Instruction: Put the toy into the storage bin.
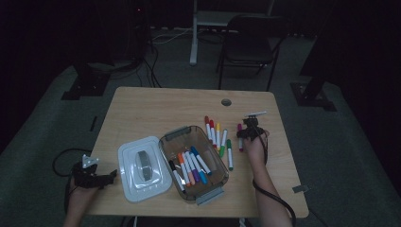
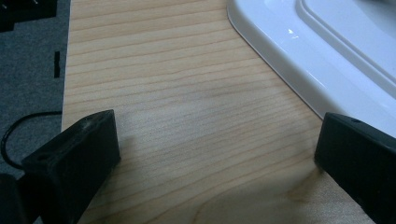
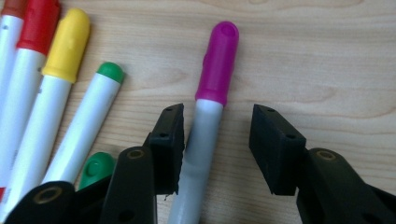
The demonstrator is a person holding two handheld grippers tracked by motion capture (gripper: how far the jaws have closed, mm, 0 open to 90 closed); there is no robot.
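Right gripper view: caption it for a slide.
Right tongs straddle a magenta-capped marker lying on the wooden table.

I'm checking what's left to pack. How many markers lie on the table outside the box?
6. Five lie in a row right of the box: two red-capped, yellow, two green. The magenta marker lies apart, between the right gripper's jaws. Others may be hidden.

In the right gripper view the purple marker (image 3: 205,130) is cut off at the bottom edge, its lower barrel partly hidden by one jaw — whether that jaw touches it cannot be told. The red marker (image 3: 28,70) is clipped at the top and left edges. In the left gripper view the lid (image 2: 327,56) is cut off by the right edge. In the high view the markers in the box (image 1: 194,163) are too small and dim for their caps to be told apart — several overlap.
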